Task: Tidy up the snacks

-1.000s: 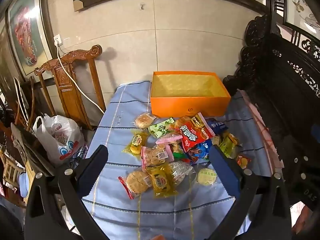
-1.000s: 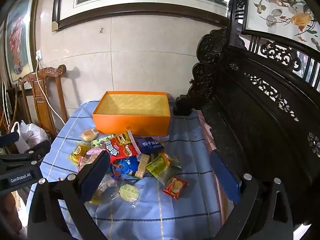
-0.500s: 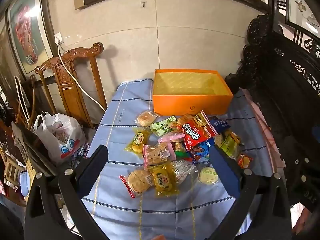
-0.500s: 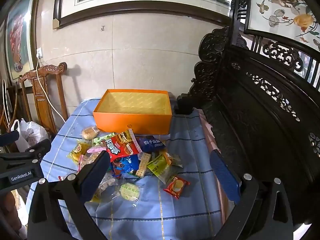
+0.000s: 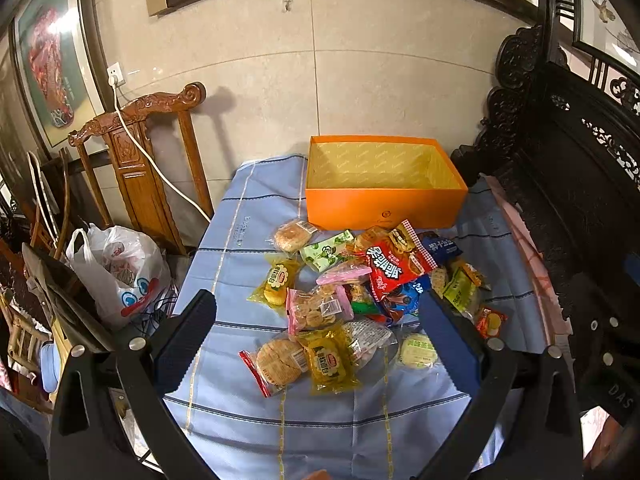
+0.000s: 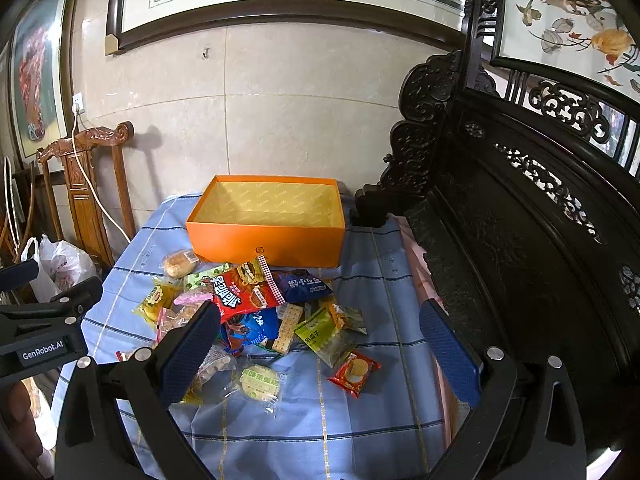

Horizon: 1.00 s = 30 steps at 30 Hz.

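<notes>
The box [image 6: 266,236] is plain orange outside, with a yellow lining that seems to carry a faint repeating print. The table's cloth [image 6: 360,416] is pale blue, crossed by dark blue and thin yellow lines. Among the snacks, the biggest packet [image 6: 244,290] is red with a red-and-white checked edge; another [image 6: 302,284] is dark blue, one [image 6: 320,332] green. The claw pads [image 6: 448,350] are dark blue and finely dotted.

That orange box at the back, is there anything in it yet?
Empty as far as shown: the orange box has bare yellow lining, and snacks lie outside.

One orange box [image 5: 384,206], two carved wooden chairs [image 5: 148,160] (snack packets overlap, uncountable).
</notes>
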Motion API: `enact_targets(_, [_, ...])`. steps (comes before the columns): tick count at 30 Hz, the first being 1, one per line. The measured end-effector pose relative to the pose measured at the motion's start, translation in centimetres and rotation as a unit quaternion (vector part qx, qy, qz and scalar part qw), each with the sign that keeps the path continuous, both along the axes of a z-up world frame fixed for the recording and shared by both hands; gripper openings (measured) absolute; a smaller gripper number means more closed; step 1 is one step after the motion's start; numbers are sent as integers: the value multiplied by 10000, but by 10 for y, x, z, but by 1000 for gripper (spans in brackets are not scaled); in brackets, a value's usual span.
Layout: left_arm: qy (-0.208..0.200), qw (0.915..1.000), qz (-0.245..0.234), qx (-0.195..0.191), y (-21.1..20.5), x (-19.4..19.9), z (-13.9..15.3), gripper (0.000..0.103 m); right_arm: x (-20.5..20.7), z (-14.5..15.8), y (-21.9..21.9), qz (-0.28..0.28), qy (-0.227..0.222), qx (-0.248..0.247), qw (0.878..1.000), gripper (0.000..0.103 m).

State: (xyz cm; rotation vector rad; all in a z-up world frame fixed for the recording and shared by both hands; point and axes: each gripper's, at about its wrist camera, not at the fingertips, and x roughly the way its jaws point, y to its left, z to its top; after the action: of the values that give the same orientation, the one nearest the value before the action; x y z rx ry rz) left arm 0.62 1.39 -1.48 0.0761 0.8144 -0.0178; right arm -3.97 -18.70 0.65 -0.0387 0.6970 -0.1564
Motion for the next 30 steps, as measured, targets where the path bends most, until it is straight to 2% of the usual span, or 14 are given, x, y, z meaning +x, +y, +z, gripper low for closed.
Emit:
enact_targets(15, [66,10000,-16,-25,2,11,-12,99,11,-2,11,13,96,-42,9999,99])
enact_targets(30, [76,9998,-145,-71,16,29,-8,99,20,0,19,-161,92,-61,9998,99])
